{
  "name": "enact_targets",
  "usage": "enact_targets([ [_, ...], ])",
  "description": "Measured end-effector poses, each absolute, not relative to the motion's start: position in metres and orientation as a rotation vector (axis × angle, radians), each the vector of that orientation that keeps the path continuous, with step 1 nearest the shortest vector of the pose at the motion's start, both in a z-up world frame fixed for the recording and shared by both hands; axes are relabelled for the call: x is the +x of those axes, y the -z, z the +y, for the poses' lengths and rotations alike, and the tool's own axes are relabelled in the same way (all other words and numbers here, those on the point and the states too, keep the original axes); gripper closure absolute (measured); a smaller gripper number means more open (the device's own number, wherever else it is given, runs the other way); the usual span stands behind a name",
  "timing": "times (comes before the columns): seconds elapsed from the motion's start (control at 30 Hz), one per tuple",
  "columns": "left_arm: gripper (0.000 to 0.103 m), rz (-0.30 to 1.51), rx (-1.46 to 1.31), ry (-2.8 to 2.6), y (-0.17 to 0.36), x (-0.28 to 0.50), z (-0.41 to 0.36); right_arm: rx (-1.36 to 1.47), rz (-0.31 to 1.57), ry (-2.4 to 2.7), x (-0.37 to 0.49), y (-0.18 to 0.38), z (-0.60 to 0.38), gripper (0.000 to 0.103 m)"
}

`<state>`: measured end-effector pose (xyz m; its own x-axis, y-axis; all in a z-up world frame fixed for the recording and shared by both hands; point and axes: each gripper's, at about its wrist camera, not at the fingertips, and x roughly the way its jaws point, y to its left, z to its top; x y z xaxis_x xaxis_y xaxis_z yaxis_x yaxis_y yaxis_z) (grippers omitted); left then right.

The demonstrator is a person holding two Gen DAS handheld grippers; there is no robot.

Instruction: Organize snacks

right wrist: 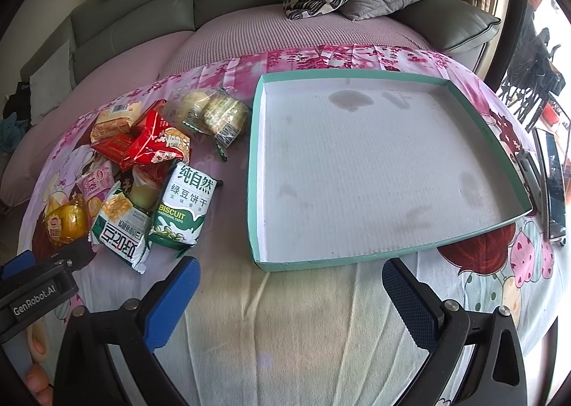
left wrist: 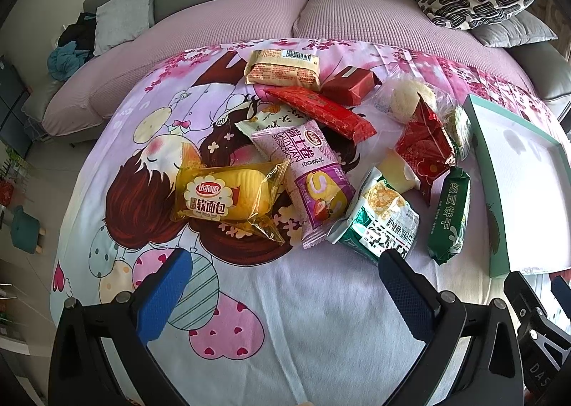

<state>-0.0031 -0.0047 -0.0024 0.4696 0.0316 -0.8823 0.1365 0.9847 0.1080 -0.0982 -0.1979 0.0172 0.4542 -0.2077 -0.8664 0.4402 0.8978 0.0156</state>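
Open cloth (right wrist: 285,316) between both grippers and tray (right wrist: 255,170). Tray floor bare, low rim only barrier. Snack pile (left wrist: 321,163) crowded left of tray; green packet (right wrist: 183,206) nearest rim, narrow gap there. Phone (right wrist: 555,184) just beside tray's right edge.

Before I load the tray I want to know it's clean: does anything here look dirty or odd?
The tray is empty, but its white floor carries several dark blotches like old grease stains, the largest near the far wall. The snacks lie in a loose heap beside it.
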Motion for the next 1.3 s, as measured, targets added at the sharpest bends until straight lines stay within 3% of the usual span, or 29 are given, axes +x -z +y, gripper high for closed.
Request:
enact_targets([
  [0.57, 0.0, 1.008, 0.009, 0.015, -0.007, 0.008, 0.015, 0.263, 0.956, 0.29, -0.089, -0.029, -0.187, 0.0],
  [0.87, 0.0, 1.089, -0.077, 0.006, 0.005, 0.027, 0.031, 0.378, 0.927, 0.103, -0.061, -0.04, -0.177, 0.001],
  [1.0, 0.0, 1.17, -0.18, 0.047, 0.019, 0.034, 0.035, 0.414, 0.951, 0.071, -0.039, -0.041, -0.178, 0.013],
  [1.17, 0.0, 1.219, -0.257, 0.066, 0.027, 0.038, 0.031, 0.45, 1.007, 0.074, -0.023, -0.03, -0.18, 0.036],
  [1.3, 0.004, 1.264, -0.329, 0.115, 0.035, 0.041, 0.025, 0.492, 1.053, 0.098, -0.017, -0.012, -0.182, 0.043],
])
